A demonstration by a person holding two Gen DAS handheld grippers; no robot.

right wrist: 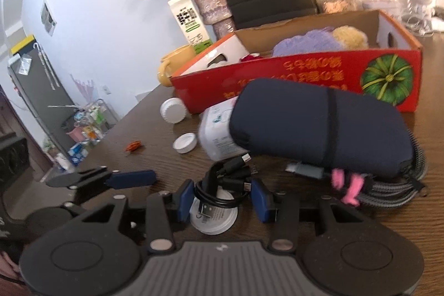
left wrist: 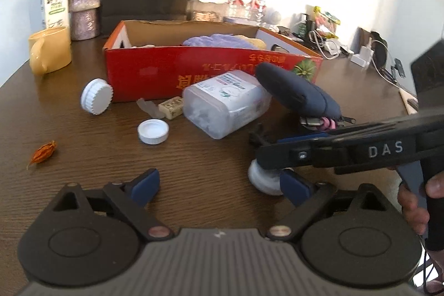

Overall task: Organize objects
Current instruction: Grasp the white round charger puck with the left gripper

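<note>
Two grippers: right gripper (right wrist: 220, 199) clamps white charger puck (right wrist: 213, 218); left gripper (left wrist: 219, 185) gapes empty.

Daylight enters from 1 o'clock, overexposing the far background. Fisheye distortion bends the edges; corners vignette black. Near objects appear slightly soft.

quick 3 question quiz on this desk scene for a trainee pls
1. True or false: the red box is empty.
2. What is the right gripper closed on? A) white disc with black cable B) a spoon C) a banana
3. Fill in: ___ loose white caps lie on the table left of the clear container.
Key: 1 false, purple and yellow fluffy things lie inside; 2 A; 3 two.
</note>
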